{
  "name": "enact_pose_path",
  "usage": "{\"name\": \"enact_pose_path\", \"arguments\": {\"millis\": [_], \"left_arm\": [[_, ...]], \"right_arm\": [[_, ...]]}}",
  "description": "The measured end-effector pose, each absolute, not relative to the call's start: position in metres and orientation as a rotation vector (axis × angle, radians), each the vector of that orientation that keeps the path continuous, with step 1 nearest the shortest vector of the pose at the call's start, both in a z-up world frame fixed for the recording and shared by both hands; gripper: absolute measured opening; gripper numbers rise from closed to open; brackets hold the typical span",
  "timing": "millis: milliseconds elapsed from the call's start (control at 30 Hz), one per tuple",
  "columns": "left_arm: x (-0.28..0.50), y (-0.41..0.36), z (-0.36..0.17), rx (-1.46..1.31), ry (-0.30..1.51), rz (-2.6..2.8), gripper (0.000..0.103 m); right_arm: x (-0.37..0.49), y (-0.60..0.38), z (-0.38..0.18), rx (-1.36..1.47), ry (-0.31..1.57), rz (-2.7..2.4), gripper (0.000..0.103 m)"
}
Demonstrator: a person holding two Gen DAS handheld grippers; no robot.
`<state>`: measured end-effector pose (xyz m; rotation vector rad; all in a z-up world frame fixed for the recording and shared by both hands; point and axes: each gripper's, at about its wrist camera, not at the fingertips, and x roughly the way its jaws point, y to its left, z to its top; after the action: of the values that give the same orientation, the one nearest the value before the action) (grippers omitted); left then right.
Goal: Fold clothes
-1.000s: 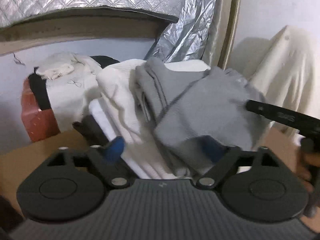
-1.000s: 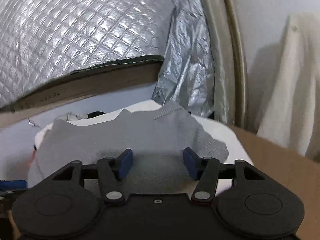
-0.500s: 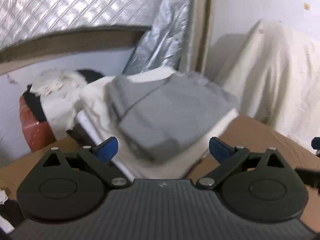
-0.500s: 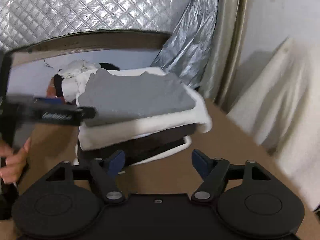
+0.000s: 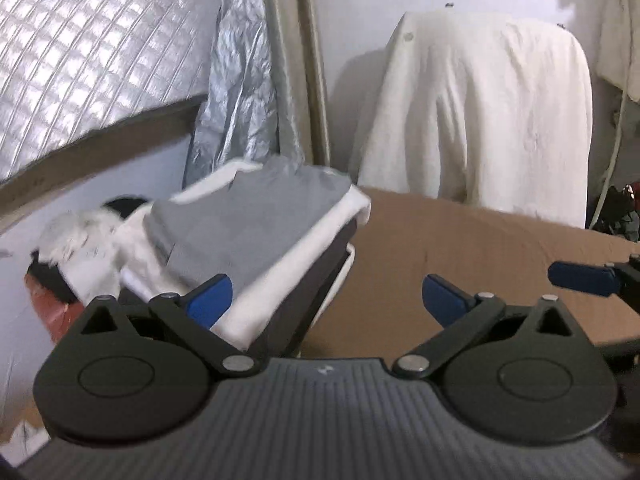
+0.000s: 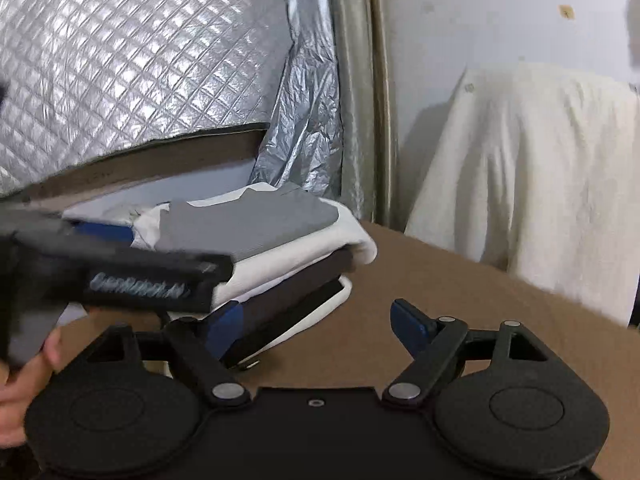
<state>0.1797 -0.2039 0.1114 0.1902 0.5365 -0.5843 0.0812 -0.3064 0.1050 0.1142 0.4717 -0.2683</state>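
A folded grey garment [image 5: 248, 220] lies on top of a stack of folded white and dark clothes [image 5: 296, 264] on the brown table top [image 5: 460, 248]. My left gripper [image 5: 326, 300] hangs back from the stack, its jaws opening with nothing between them. In the right wrist view the same grey garment [image 6: 256, 220] tops the stack. My right gripper [image 6: 316, 320] stands open and bare in front of that stack. The left gripper [image 6: 140, 276] crosses that view as a blurred dark bar, held by a hand [image 6: 24, 368].
A white cloth drapes over a chair [image 5: 480, 112] behind the table. Silver quilted sheeting [image 6: 140, 60] covers the back wall. Crumpled light and dark clothes [image 5: 76, 236] lie on a red thing [image 5: 52, 312] left of the stack.
Both grippers have let go of the grey garment and pulled back from the stack, swinging right. Their jaws stand wider than before. The garment now rests flat on top.
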Motion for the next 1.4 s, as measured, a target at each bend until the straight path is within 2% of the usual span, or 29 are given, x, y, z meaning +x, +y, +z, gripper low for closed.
{"name": "enact_pose_path", "arguments": {"millis": [133,233,367,567,700,933,1400], "left_arm": [[0.157,-0.187,0.102,0.19,0.603,-0.496,0.103],[0.134,-0.178,0.096,0.201,0.628,-0.441,0.103],[0.104,-0.177,0.082,0.245,0.658,-0.403,0.103],[0.075,-0.178,0.063,0.261,0.668,-0.392,0.103],[0.065,-0.175,0.05,0.254,0.682,-0.357,0.103],[0.052,-0.168,0.037,0.23,0.704,-0.317,0.103],[0.047,-0.167,0.031,0.244,0.704,-0.303,0.103]], "right_arm": [[0.058,-0.298,0.1,0.092,0.487,-0.318,0.085],[0.035,-0.299,0.097,0.123,0.472,-0.359,0.089],[0.023,-0.31,0.089,0.234,0.516,-0.303,0.089],[0.0,-0.306,0.074,0.232,0.549,-0.304,0.089],[-0.012,-0.3,0.06,0.228,0.583,-0.275,0.094],[-0.029,-0.285,0.044,0.13,0.627,-0.302,0.095],[-0.032,-0.285,0.046,0.169,0.623,-0.316,0.095]]}}
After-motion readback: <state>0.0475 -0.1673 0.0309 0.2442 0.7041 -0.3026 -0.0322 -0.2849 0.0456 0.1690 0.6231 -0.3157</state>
